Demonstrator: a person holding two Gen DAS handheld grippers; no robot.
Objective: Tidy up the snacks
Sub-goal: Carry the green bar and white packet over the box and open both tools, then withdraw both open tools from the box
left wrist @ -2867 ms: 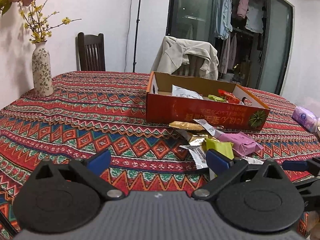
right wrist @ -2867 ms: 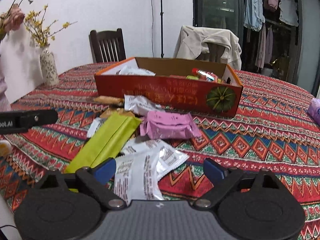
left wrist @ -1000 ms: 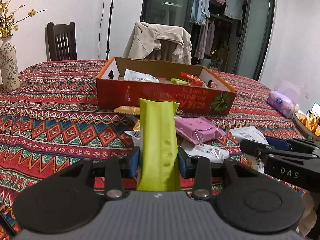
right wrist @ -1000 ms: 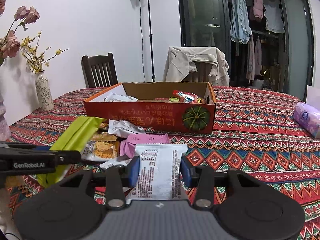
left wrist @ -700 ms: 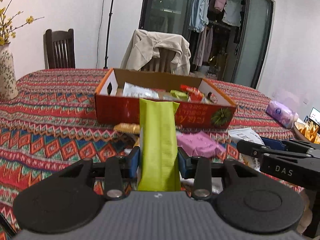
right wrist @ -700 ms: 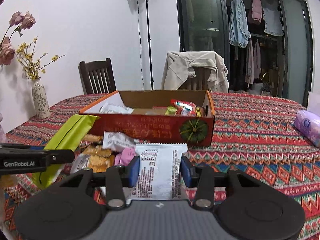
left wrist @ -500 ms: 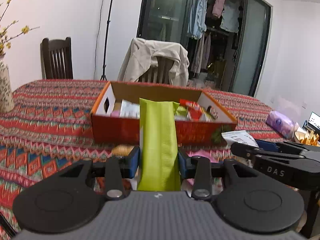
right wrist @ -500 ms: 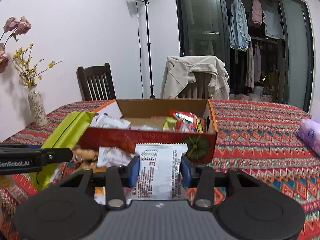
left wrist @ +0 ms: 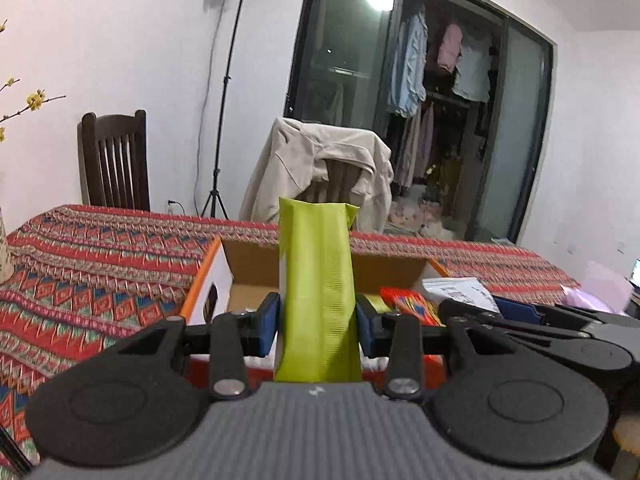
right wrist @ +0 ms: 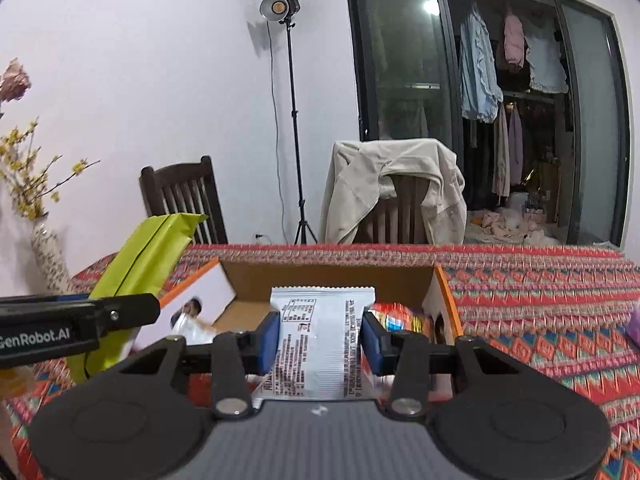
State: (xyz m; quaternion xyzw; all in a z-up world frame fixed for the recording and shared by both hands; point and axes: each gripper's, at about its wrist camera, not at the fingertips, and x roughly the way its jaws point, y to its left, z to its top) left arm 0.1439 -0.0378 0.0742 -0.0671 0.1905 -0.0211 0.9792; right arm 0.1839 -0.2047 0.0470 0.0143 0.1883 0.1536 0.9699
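Observation:
My left gripper is shut on a long green snack packet and holds it above the near left part of the open red cardboard box. My right gripper is shut on a white snack packet with printed text, over the near edge of the same box. Red and yellow snacks lie inside the box at its right end. The green packet also shows at the left of the right wrist view. The right gripper's arm crosses the lower right of the left wrist view.
The table carries a red patterned cloth. A vase with flowers stands at the far left. A dark chair and a chair draped with a beige jacket stand behind the table. A lamp stand is by the wall.
Both grippers picked up their packets from the table, then rose and moved forward with them. They now hang over the box, which sits much closer and lower in both views.

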